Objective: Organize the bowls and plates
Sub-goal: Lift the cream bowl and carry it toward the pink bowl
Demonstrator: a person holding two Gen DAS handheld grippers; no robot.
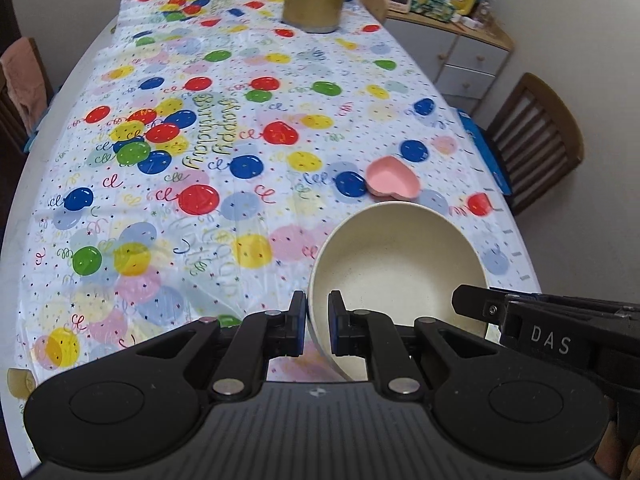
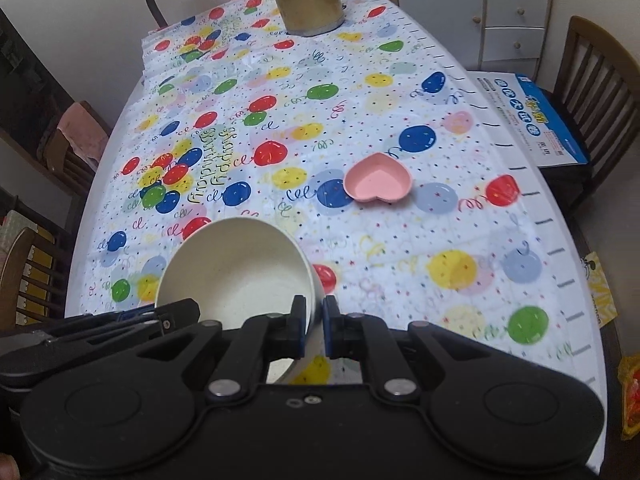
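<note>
Left tongs [image 1: 317,322] pinched onto the near-left rim of the cream bowl [image 1: 396,256], right tongs [image 2: 315,326] pinched onto its opposite rim, bowl carried tilted clear of the surface [image 1: 248,80]. Thin-edge grips only: likely to slip or twist if drawn unevenly, possibly dropping onto the pink heart dish [image 2: 378,179] just ahead.

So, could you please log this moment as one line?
left gripper: shut on cream bowl rim | right gripper: shut on opposite rim | pink heart dish: on table

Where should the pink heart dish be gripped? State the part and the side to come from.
Grip the pink heart dish by its raised rim, from above, one finger inside and one outside the wall. It sits flat and open side up on the tablecloth, so only the thin wall is graspable. The rounded lobe side looks easiest.
</note>
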